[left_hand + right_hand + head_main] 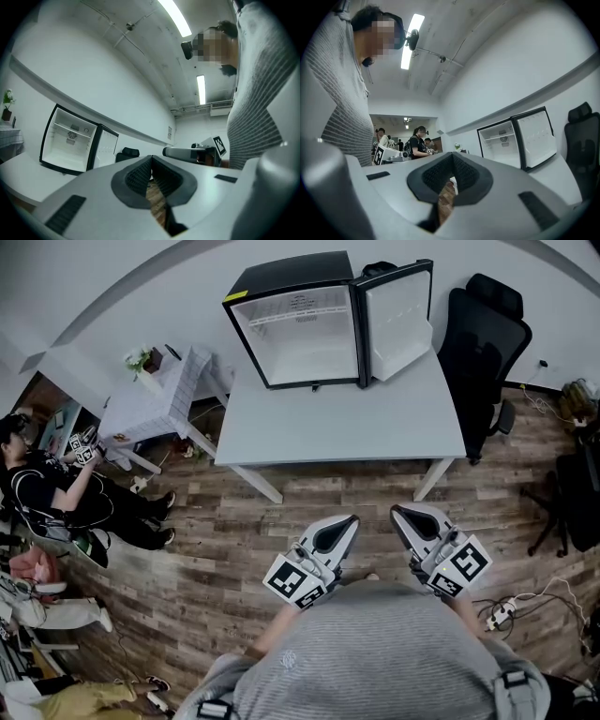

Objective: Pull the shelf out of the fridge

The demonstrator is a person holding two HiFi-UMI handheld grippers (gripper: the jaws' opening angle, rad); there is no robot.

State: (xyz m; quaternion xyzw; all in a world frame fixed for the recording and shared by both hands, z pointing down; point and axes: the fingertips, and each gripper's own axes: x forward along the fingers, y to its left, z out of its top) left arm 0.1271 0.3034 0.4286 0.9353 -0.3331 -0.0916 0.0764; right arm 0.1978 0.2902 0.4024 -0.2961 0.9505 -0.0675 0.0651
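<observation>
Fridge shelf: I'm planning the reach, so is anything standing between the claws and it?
Nothing visible does. The door of the fridge stands open at the right, leaving the shelf exposed, and the table before it is bare. The left claw and right claw, both shut, hang over the floor short of the table.

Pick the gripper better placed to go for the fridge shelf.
Left, marginally. The left gripper and right gripper are both shut, empty, near the person's waist, short of the table. The left one lines up nearer the fridge opening and its shelf; the right one faces the open door.
</observation>
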